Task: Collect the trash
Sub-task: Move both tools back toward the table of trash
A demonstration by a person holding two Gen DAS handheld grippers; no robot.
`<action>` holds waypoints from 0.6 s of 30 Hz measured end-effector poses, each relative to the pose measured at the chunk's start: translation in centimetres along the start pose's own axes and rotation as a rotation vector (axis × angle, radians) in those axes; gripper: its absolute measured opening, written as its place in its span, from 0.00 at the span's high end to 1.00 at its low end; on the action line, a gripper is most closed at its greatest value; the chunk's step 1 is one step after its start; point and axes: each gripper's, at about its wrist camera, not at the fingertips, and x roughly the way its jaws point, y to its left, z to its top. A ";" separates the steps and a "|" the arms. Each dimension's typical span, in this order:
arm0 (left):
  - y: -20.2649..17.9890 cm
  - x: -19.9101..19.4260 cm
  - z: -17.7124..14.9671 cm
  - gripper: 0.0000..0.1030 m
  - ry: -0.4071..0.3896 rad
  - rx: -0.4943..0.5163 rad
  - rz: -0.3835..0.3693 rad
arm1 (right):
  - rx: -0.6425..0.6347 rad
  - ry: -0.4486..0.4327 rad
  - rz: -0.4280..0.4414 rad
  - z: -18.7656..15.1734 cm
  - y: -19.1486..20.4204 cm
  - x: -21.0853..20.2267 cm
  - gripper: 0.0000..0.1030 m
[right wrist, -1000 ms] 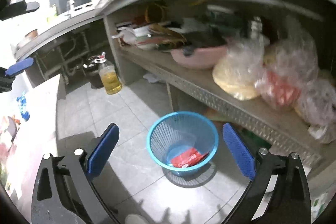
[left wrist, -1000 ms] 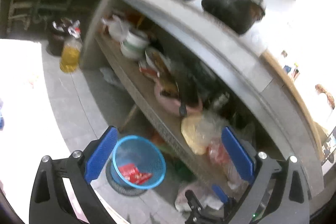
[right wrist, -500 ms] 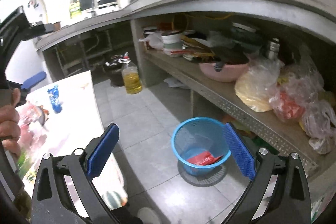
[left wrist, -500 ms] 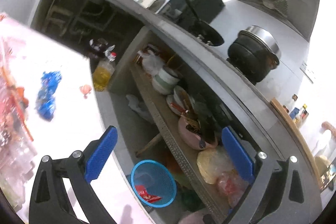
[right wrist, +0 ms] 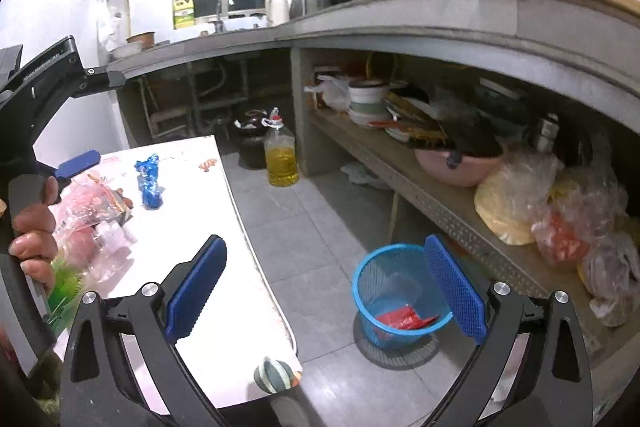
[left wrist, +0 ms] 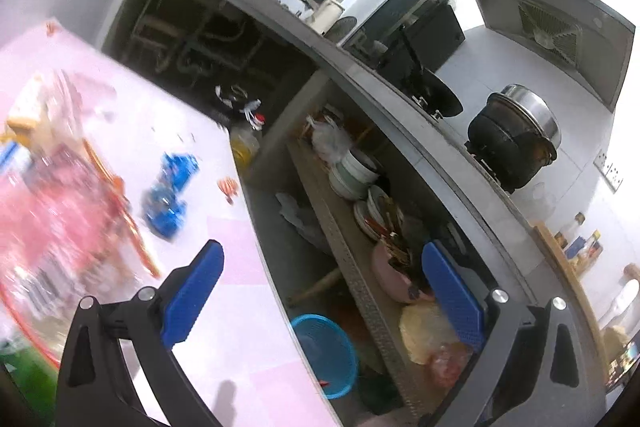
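A blue mesh waste basket [right wrist: 396,299] stands on the tiled floor beside the shelf, with a red wrapper [right wrist: 402,319] lying in it; the same basket [left wrist: 326,351] shows low in the left wrist view. On the white table [right wrist: 224,307] lie a crumpled blue wrapper [right wrist: 148,183] and a small orange scrap [right wrist: 207,165]. The left wrist view shows that blue wrapper [left wrist: 170,195], blurred. My left gripper [left wrist: 320,291] hangs open over the table edge. My right gripper [right wrist: 324,287] is open and holds nothing, above the table's near corner.
A pile of clear and pink plastic bags [right wrist: 92,223] covers the table's left side. A bottle of yellow oil [right wrist: 282,155] stands on the floor. The low shelf [right wrist: 440,211] holds bowls and filled bags. A hand [right wrist: 28,227] grips the left tool's handle.
Both grippers have lifted and swung left, away from the basket and toward the table. The table and its wrappers have come into view. Both stay open.
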 end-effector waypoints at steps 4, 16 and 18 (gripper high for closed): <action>1.4 -2.7 1.1 0.06 -0.013 0.082 0.028 | -0.005 -0.008 0.035 0.2 0.2 -0.2 0.08; 6.7 -11.7 3.4 0.06 -0.053 0.249 0.214 | -0.022 0.051 0.185 0.2 3.6 0.7 0.08; 7.3 -12.5 3.4 0.06 -0.046 0.260 0.232 | -0.018 0.066 0.218 0.2 4.2 1.1 0.08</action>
